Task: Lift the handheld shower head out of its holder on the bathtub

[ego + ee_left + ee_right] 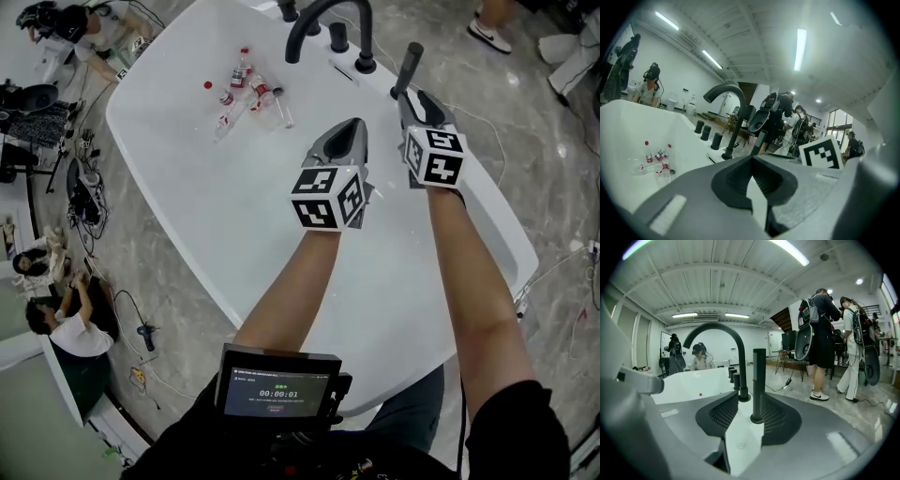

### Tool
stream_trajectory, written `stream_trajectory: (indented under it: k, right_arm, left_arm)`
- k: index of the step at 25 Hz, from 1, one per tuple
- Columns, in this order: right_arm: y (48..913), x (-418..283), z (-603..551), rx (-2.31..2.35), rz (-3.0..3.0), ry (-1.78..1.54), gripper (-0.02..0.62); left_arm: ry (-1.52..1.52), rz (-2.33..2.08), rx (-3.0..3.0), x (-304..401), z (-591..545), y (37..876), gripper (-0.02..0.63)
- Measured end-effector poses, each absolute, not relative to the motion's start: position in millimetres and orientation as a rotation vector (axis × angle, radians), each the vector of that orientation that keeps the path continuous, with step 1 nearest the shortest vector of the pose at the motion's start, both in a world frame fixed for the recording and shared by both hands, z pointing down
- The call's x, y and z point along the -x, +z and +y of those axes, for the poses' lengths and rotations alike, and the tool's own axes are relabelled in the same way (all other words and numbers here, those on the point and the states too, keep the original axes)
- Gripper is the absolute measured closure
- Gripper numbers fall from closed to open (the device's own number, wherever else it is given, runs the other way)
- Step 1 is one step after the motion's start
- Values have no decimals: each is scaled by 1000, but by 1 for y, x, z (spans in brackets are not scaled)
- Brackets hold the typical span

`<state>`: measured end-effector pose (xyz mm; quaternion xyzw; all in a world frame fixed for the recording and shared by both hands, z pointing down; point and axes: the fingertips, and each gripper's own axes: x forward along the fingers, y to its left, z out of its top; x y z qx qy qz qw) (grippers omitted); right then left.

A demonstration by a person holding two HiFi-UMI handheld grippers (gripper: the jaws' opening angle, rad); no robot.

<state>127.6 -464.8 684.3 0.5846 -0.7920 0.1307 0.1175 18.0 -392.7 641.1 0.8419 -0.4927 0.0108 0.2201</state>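
Counter [380, 84]: broad white glossy rim of the oval bathtub [234, 216]; carries the dark fittings along its far edge.
Shower head: slim black stick-shaped handheld shower head [408, 67], seated in its holder near the far right corner of the counter and leaning slightly.
Right gripper [410, 97]: low at the foot of the shower head, close to the right edge of the counter; marker cube faces up.
Right fingers: clearly apart and holding nothing. In the right gripper view the shower head [758, 380] rises in the gap, nearer the right-hand finger; contact cannot be told. White counter [740, 437] shows between the pads.
Left gripper [353, 125]: over the basin, just inside the far edge of the counter and left of the right gripper.
Left fingers: tips together in the left gripper view [751, 159], with nothing between them.
Spout: tall black arched tap spout [319, 23], beside the shower head on the far edge; also ahead of each gripper [726, 93] [722, 331].
Knobs: short black cylindrical knobs [338, 36] near the spout base.
Basin litter: clear plastic bottles with red caps [246, 89], lying on the tub floor well apart from both grippers.
Chest screen: small dark display [277, 380] at the near edge.
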Motion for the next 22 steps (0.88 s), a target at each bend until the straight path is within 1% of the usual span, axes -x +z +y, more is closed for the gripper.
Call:
stream_trajectory:
  k: [1,3,7,11,12,13,14,22]
  right_arm:
    - [694,-129,-474,-1718,-2307,381,438]
    - [709,-132,-487,-1730,-2286,384,401]
    - [724,-129,-515,-1701,-2269,376,377]
    - [737,-126,-533,-1682,-2246,390,389]
    - [739,-126,-536,-1684,-2240,393,398]
    - [739,-127,-538,-1690,-2235,395,427]
    - [739,-127,-540,-1697,-2231,395,439]
    - [733,-127,-531,-1685,-2223,387,445]
  left_arm:
    - [25,-1359,-2324,-19,-395,650,604]
    - [27,-1351,-2314,-20,-397,664,604]
    - [24,-1354,-2293,-18,-407,674,604]
    - [27,-1357,-2276,-12,-411,680,604]
    - [29,-1356,-2275,-12,-412,682,604]
    - [31,-1356,-2275,-11,-413,682,604]
    - [32,-1356,-2275,-11,-414,682,604]
    - [27,-1353,-2261,-10,-407,680,606]
